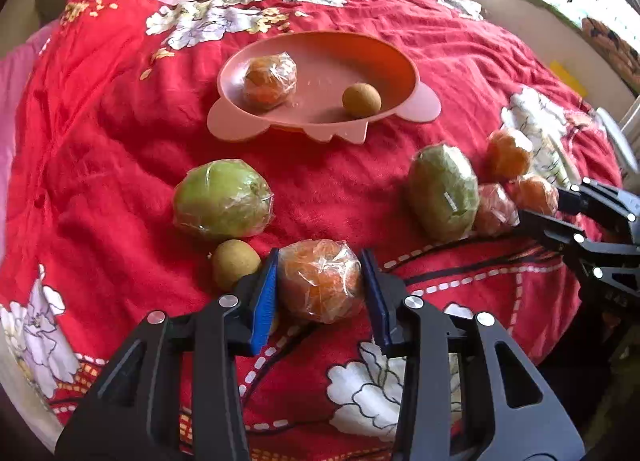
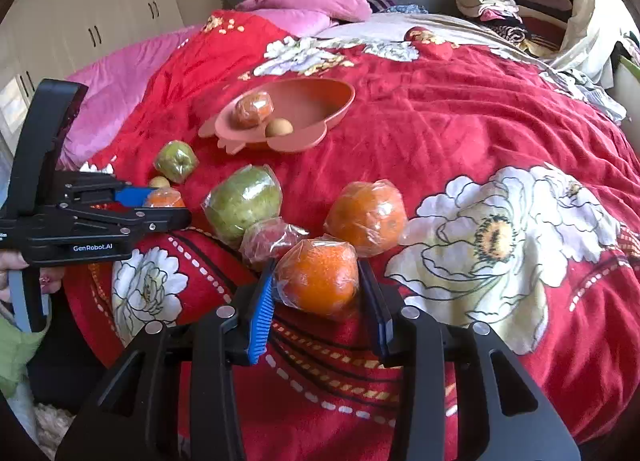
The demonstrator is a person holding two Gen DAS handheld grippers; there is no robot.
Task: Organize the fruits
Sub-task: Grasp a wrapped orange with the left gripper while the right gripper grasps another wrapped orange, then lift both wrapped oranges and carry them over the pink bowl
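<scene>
A pink plastic scalloped plate (image 1: 320,129) is sitting mid-bed on the red flowered blanket (image 1: 100,133), holding a film-wrapped orange (image 1: 270,79) left of a small tan round fruit (image 1: 361,100). Nearer (left side), a film-wrapped green apple (image 1: 222,199) is lying behind another small tan fruit (image 1: 234,264).

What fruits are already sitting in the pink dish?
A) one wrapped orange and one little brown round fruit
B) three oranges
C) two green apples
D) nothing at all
A: in the left wrist view the pink dish holds one plastic-wrapped orange and one small brown round fruit; the green fruits and the other oranges lie on the red blanket.
</scene>
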